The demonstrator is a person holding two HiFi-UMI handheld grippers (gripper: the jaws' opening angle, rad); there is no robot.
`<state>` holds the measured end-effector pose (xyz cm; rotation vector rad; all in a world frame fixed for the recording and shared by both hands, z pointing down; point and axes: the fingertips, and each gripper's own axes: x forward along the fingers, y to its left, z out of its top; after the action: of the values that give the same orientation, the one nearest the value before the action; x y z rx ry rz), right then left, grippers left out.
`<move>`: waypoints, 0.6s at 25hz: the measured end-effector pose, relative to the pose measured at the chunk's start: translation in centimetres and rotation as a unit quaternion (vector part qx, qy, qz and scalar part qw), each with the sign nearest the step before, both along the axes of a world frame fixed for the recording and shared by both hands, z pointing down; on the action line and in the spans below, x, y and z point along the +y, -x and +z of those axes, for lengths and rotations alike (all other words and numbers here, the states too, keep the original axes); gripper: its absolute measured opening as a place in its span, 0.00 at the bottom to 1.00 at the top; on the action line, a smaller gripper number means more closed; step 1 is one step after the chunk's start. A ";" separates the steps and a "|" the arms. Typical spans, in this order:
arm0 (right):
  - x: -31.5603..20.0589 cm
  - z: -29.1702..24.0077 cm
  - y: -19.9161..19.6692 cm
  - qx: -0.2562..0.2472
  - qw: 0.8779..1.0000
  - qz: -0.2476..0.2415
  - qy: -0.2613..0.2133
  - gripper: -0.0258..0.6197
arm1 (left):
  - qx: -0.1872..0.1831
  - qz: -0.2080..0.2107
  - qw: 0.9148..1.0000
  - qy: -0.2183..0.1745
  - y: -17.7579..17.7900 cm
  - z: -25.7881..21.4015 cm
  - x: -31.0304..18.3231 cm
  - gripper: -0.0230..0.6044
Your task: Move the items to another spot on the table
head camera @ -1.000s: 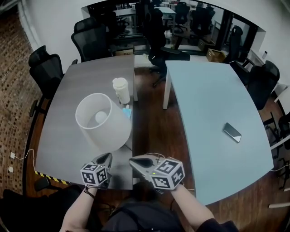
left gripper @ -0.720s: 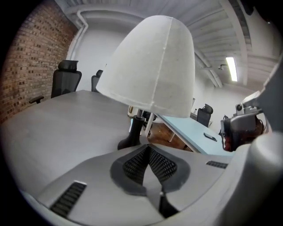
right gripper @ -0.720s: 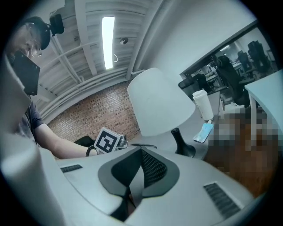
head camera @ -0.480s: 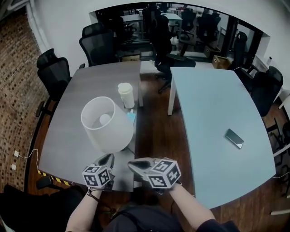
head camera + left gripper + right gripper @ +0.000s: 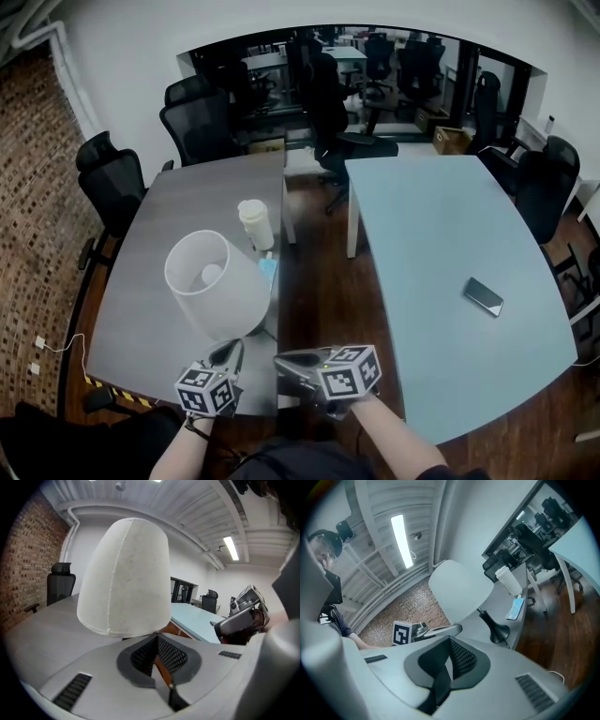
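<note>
Grey table (image 5: 150, 262) bears the lamp (image 5: 211, 286), just beyond the left tool (image 5: 229, 351).

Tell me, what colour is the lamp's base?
Black. The lamp base shows best in the right gripper view.

A pale blue tabletop (image 5: 441, 281) fills the right side, and a dark phone (image 5: 483, 296) lies flat on it near the right edge, alone and well apart from anything else. Dark wood floor (image 5: 323, 291) shows in the gap to its left. Black office chairs stand around — one (image 5: 108, 183) by the brick wall (image 5: 33, 234), another (image 5: 199, 122) further back. A cardboard box (image 5: 452, 139) sits on the floor beyond.
</note>
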<state>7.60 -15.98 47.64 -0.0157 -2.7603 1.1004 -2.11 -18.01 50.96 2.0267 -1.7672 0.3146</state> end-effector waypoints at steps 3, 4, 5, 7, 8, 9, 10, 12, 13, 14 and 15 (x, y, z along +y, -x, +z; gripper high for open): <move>0.2 0.8 -0.7 0.008 1.000 -0.015 0.002 0.05 | -0.014 0.006 1.000 0.006 -1.1 0.1 0.4 0.06; 0.4 1.2 -0.9 0.012 1.000 -0.019 0.003 0.05 | -0.019 0.008 1.000 0.009 -1.4 0.3 0.7 0.06; 0.6 1.6 -1.1 0.016 1.000 -0.022 0.005 0.05 | -0.022 0.008 1.000 0.012 -1.6 0.4 1.0 0.06; 0.8 2.3 -1.4 0.020 0.999 -0.026 0.009 0.05 | -0.018 0.000 1.000 0.015 -1.5 0.6 1.5 0.06; 0.9 2.6 -1.4 0.021 0.999 -0.027 0.010 0.05 | -0.013 -0.006 1.000 0.014 -1.4 0.5 1.6 0.06; 0.9 2.8 -1.4 0.020 0.999 -0.028 0.012 0.05 | -0.010 -0.011 1.000 0.013 -1.3 0.4 1.9 0.06; 1.0 2.8 -1.3 0.019 0.999 -0.028 0.013 0.05 | -0.010 -0.016 1.000 0.011 -1.2 0.2 2.1 0.06; 1.2 2.9 -1.1 0.016 0.999 -0.031 0.016 0.05 | -0.014 -0.021 1.000 0.010 -0.9 -0.2 2.8 0.06; 1.4 2.9 -1.0 0.015 0.999 -0.033 0.017 0.05 | -0.016 -0.024 1.000 0.011 -0.8 -0.2 3.2 0.06; 1.5 2.9 -1.0 0.015 0.999 -0.035 0.017 0.05 | -0.017 -0.028 0.999 0.013 -0.8 -0.1 3.5 0.06; 1.6 3.0 -1.1 0.015 0.999 -0.038 0.015 0.05 | -0.016 -0.034 0.999 0.016 -0.7 0.2 3.8 0.06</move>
<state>8.72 -14.36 50.64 -0.1053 -2.6925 1.1146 -1.45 -14.20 51.15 1.9455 -1.8335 0.3536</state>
